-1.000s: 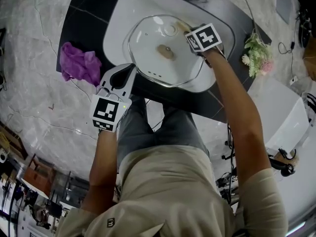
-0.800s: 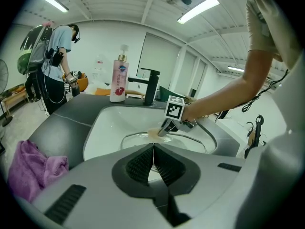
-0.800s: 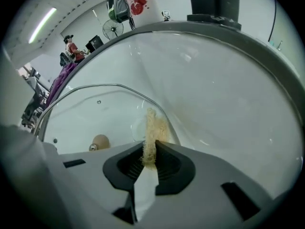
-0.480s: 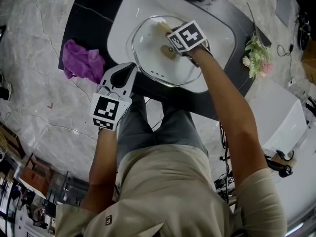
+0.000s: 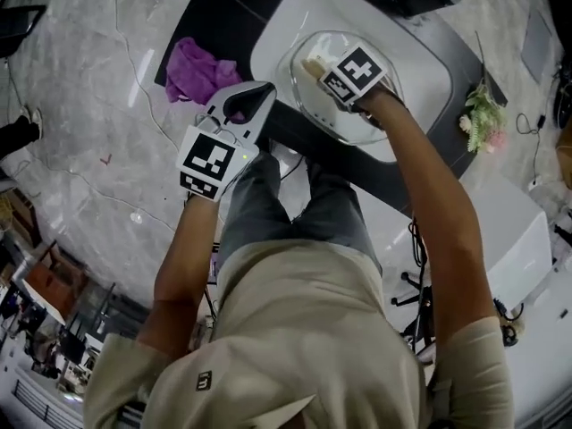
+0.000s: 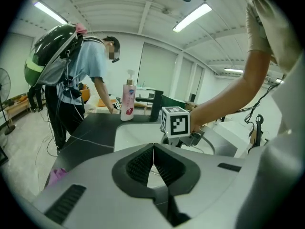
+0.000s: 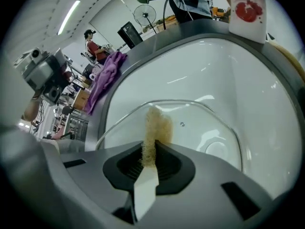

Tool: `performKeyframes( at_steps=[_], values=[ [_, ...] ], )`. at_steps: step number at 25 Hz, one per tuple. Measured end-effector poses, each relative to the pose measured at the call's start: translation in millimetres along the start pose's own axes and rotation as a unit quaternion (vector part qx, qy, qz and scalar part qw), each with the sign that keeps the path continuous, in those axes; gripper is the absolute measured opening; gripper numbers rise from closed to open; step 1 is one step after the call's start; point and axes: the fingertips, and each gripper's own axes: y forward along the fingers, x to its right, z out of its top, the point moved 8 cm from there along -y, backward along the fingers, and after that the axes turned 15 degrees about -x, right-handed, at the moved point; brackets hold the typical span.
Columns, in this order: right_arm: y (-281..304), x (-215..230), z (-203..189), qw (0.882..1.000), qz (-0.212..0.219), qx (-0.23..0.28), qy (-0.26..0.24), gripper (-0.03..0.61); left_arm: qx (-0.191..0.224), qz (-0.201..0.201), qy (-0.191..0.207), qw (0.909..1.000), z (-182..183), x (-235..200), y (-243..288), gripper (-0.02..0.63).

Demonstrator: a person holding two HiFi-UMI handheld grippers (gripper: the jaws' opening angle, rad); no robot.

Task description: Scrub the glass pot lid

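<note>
Fingers (image 7: 128, 163) of R gripper (image 7: 151, 151) pinch tan scrub pad (image 7: 156, 125), forearm (image 5: 429, 204) stretched over glass pot lid (image 7: 200, 118) in white sink (image 7: 190, 66). L gripper (image 5: 248, 101) fingers pressed together, empty, at counter (image 5: 214, 7) edge nr purple cloth (image 5: 201, 70).

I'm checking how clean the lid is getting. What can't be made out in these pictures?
Head view: the middle of the glass pot lid, hidden under the right gripper and hand.
Right gripper view: the lid's near edge, hidden behind the tongs; whether the scrub pad presses on the glass is unclear.
Right gripper view: the bottle, cut off by the top edge.
Any dirt on the lid: too small to tell.
</note>
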Motion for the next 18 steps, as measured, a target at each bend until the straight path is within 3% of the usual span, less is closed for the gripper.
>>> performKeyframes(
  at_steps=[3, 11, 18],
  values=[
    [-3.0, -21.6, -9.3, 1.000, 0.000, -0.009, -0.002, 0.048, 0.014, -0.008, -0.007, 0.9998, 7.1, -10.3, -20.4, 0.015],
    [-19.5, -56.7, -48.3, 0.998, -0.008, 0.027, 0.056, 0.048, 0.026, 0.037, 0.046, 0.9979, 36.0, -33.3, -92.2, 0.015],
    [-92.5, -79.4, -79.4, 0.983, -0.053, 0.138, 0.110, 0.048, 0.048, 0.023, 0.098, 0.9938, 67.5, -15.2, -134.2, 0.015]
  ],
)
